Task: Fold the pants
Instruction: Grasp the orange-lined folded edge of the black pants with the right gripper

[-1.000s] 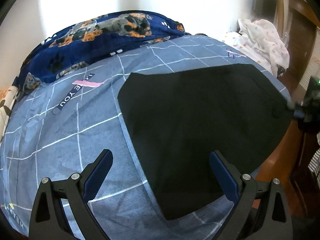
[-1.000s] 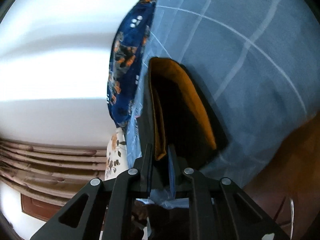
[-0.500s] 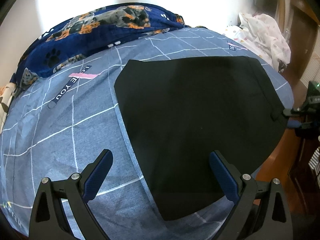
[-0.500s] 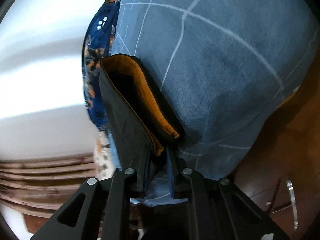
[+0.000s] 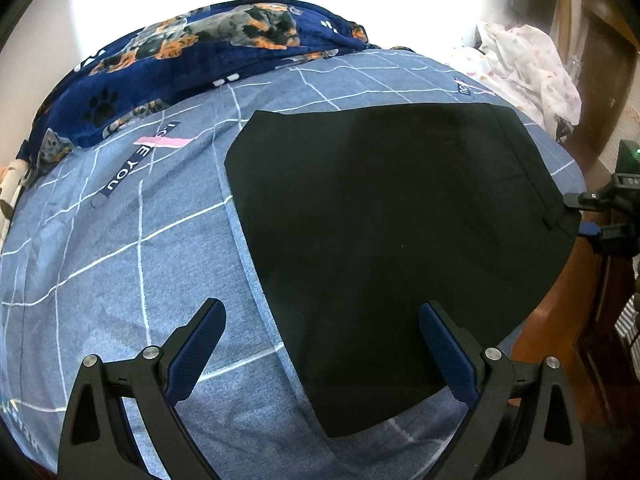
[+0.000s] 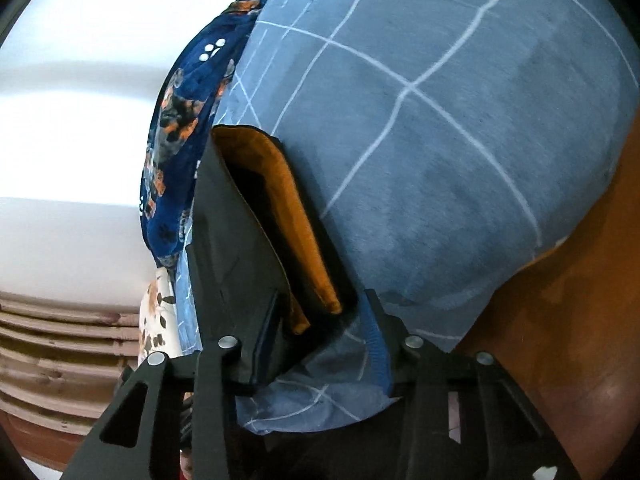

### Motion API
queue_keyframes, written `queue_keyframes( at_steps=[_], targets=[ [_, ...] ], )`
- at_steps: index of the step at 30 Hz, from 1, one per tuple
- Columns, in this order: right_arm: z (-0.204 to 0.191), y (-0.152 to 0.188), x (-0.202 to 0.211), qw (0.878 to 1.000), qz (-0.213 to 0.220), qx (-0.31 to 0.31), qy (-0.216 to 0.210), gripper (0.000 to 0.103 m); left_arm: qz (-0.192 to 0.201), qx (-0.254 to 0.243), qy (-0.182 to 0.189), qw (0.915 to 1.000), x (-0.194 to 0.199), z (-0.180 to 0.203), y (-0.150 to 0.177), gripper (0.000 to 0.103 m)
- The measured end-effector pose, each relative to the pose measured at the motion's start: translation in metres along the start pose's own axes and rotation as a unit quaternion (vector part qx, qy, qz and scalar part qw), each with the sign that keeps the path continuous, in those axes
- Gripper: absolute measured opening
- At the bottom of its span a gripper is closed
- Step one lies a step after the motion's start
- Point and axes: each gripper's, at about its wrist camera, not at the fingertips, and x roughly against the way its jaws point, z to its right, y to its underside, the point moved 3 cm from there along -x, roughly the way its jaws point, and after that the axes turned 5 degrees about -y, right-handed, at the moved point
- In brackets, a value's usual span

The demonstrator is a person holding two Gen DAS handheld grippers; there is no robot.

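Black pants (image 5: 392, 224) lie folded flat on the bed (image 5: 120, 280), toward its right edge. The left tool (image 5: 320, 344) hovers over their near edge, spread wide and empty. The right tool (image 6: 320, 320) is opening around the waistband corner, pads no longer pinching it.

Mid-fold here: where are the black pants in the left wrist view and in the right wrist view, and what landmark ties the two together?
Left wrist: black pants lie flat, centre to right, on the bed.
Right wrist: their edge runs up lower centre, orange lining showing, between the opening right gripper jaws.
Shared landmark: the navy dog-print blanket, beyond the pants in both views.
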Motion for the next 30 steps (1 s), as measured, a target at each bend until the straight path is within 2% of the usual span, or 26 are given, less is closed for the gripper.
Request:
queue_keyframes(
  at_steps=[3,4,5,9,13,16,20,24,28,30],
  targets=[
    [-0.009,-0.001,-0.004,1.0,-0.005,0.026,0.011,0.032,0.009,0.006,-0.003,0.9999,0.003,-0.004,-0.001,0.097],
    [-0.012,0.0,-0.004,0.999,-0.004,0.034,0.008,0.022,0.013,0.009,-0.004,0.9999,0.005,-0.007,-0.003,0.097],
    [-0.014,-0.001,-0.003,0.999,-0.007,0.032,-0.014,0.02,0.019,0.015,-0.005,0.9997,0.007,-0.01,-0.005,0.097],
    [-0.026,-0.006,0.0,0.998,-0.004,0.036,-0.046,0.019,0.028,0.044,-0.003,0.9986,0.011,-0.025,-0.012,0.097],
    [-0.012,-0.007,-0.01,0.999,-0.016,0.043,-0.005,0.017,0.014,0.068,-0.001,0.9976,0.003,-0.04,-0.013,0.097],
    [-0.006,-0.008,-0.011,0.999,-0.021,0.029,-0.018,0.017,0.003,0.075,0.0,0.9972,-0.004,-0.044,-0.011,0.097],
    [-0.018,-0.011,-0.009,0.998,-0.024,0.059,0.008,0.023,-0.009,0.081,0.01,0.9966,-0.011,-0.046,-0.008,0.097],
    [-0.026,-0.019,-0.008,0.996,-0.021,0.082,0.033,0.029,-0.016,0.093,0.048,0.9944,-0.016,-0.049,-0.009,0.097],
    [-0.027,-0.028,-0.02,0.993,-0.04,0.105,0.043,0.037,-0.05,0.123,0.11,0.985,-0.03,-0.053,-0.009,0.097],
    [-0.024,-0.035,-0.029,0.992,-0.053,0.103,0.041,0.038,-0.058,0.131,0.126,0.9816,-0.035,-0.055,-0.008,0.097]
  ],
)
